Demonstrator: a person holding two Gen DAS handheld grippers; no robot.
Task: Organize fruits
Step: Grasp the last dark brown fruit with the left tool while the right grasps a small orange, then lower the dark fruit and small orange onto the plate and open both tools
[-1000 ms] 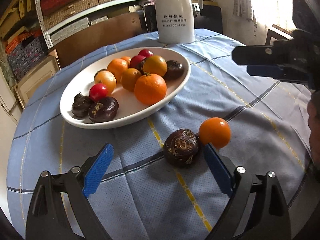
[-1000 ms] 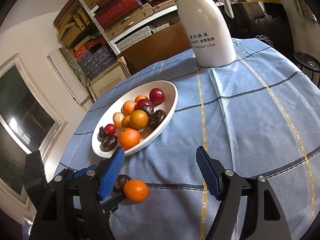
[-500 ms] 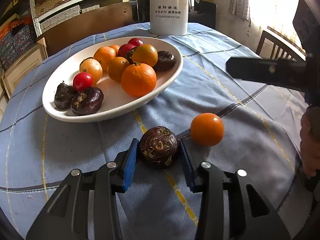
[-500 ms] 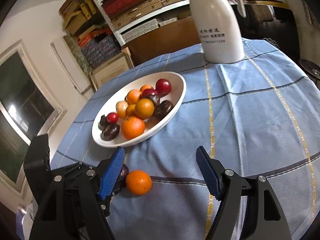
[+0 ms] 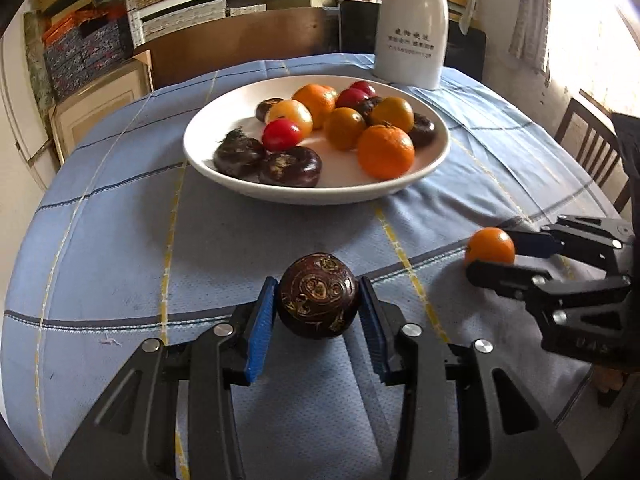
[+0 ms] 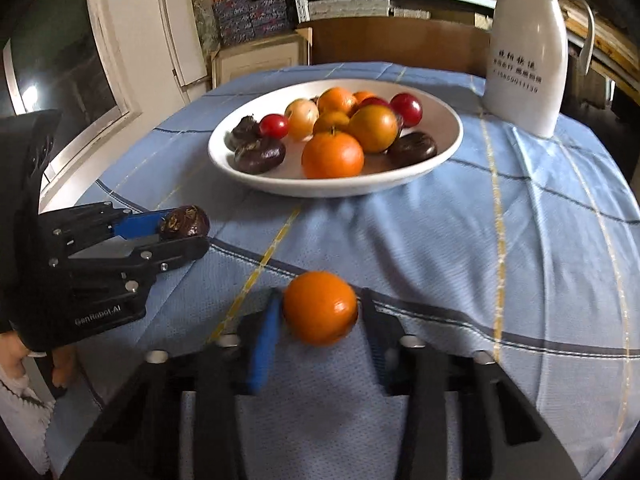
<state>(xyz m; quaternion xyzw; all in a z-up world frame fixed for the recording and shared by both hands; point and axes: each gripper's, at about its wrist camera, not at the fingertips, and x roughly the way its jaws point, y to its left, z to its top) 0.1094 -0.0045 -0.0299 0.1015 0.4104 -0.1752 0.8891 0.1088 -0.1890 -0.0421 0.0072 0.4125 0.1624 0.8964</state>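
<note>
My left gripper is shut on a dark brown water chestnut and holds it just above the blue cloth; it also shows in the right wrist view. My right gripper is shut on a small orange, which also shows in the left wrist view between that gripper's fingers. A white oval plate ahead holds several oranges, red fruits and dark water chestnuts; it also shows in the right wrist view.
A white thermos jug stands behind the plate, also seen in the right wrist view. The round table has a blue checked cloth. A wooden chair stands at the right. Shelves and boxes line the back wall.
The left gripper closed on the water chestnut and lifted it slightly. The right gripper came down to the loose orange and closed on it.
</note>
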